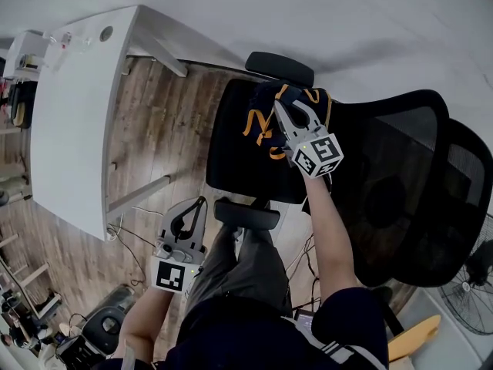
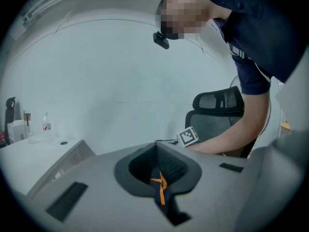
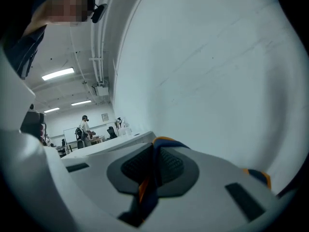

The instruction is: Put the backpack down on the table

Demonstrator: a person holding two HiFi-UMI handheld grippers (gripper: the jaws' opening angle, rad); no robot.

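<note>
Clamping a navy webbing strap (image 3: 163, 143) edged in orange, the right gripper (image 1: 286, 102) has its jaws pressed together on it above the black office chair (image 1: 231, 168) at centre frame. The backpack (image 1: 260, 126), soft dark fabric with looping orange-trimmed straps, is bunched over the chair's seat just under that gripper. Its visible part runs slantwise from upper right to lower left, and its outline is lost against the seat. At lower left, the left gripper (image 1: 200, 203) has its ribbed pads closed on a dark strip (image 2: 161, 190) with an orange mark; whether that strip joins the backpack cannot be told. The smooth white table (image 1: 73, 129) stands at upper left, well apart.
</note>
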